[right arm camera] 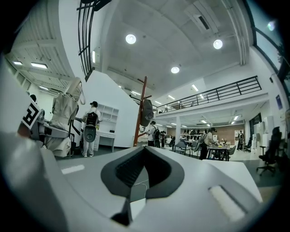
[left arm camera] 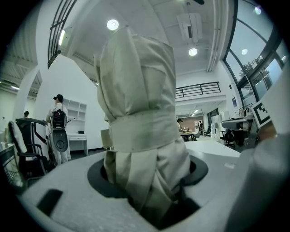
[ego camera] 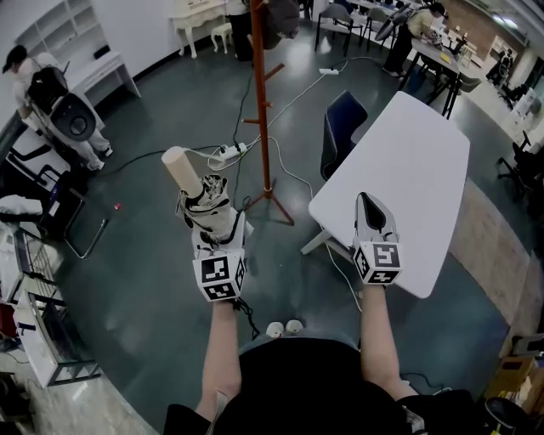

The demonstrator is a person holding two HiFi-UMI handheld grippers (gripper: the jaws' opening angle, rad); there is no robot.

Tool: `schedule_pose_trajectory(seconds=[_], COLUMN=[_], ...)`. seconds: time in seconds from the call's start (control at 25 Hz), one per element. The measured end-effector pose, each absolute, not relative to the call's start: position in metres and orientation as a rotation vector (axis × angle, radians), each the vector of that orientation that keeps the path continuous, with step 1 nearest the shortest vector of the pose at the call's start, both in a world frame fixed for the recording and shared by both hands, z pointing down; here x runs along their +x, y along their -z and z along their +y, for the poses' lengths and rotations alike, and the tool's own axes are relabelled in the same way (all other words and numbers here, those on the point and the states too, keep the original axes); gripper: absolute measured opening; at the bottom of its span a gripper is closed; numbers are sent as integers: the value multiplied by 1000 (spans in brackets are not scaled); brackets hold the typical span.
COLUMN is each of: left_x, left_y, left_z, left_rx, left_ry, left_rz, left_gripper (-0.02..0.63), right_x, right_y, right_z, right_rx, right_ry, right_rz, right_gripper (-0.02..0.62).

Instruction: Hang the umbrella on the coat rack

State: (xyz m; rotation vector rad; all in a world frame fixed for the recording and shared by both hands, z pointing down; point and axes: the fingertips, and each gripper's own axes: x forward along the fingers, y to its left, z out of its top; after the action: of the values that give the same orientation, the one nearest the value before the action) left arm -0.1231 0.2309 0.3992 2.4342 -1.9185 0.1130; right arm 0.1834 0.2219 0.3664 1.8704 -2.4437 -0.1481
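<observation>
A folded beige umbrella (ego camera: 191, 183) stands upright in my left gripper (ego camera: 212, 223), handle end up. In the left gripper view the wrapped cloth (left arm camera: 140, 118) fills the space between the jaws, and the left gripper (left arm camera: 149, 181) is shut on it. The orange-red coat rack (ego camera: 262, 110) stands on the floor ahead, a little right of the umbrella and well beyond it. A dark garment (ego camera: 276, 21) hangs near its top. My right gripper (ego camera: 371, 208) hovers over the near edge of the white table, jaws shut with nothing in them. The right gripper view shows that gripper (right arm camera: 143, 152), the rack (right arm camera: 140, 113) and the umbrella (right arm camera: 63, 108).
A white table (ego camera: 408, 170) lies to the right, with a blue chair (ego camera: 342, 127) at its left side. A power strip (ego camera: 229, 151) and cables trail across the floor by the rack's base. A person (ego camera: 51, 93) stands far left near shelves. More desks and people are at the back.
</observation>
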Motion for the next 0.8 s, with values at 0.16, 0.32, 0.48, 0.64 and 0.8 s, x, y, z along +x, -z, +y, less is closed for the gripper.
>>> schedule_pose_trajectory(seconds=[0.16, 0.32, 0.48, 0.64, 0.8], left_x=[-132, -138, -145, -146, -149], left_y=[-402, -404, -408, -412, -414], left_z=[231, 231, 229, 225, 214], left_rx=[2435, 2442, 2445, 2449, 2440], left_ry=[-115, -110, -99, -105, -105], left_rz=[-1909, -1890, -1869, -1861, -1860], left_gripper=[287, 287, 287, 287, 287], right_x=[171, 164, 158, 159, 158], right_y=[-368, -371, -376, -384, -388], right_z=[222, 225, 230, 231, 220], right_rx=[1863, 1863, 1872, 1882, 1883], right_ry=[146, 141, 131, 104, 84], right_rz=[-2446, -2436, -2428, -2421, -2422], right_gripper=[5, 5, 5, 5, 5])
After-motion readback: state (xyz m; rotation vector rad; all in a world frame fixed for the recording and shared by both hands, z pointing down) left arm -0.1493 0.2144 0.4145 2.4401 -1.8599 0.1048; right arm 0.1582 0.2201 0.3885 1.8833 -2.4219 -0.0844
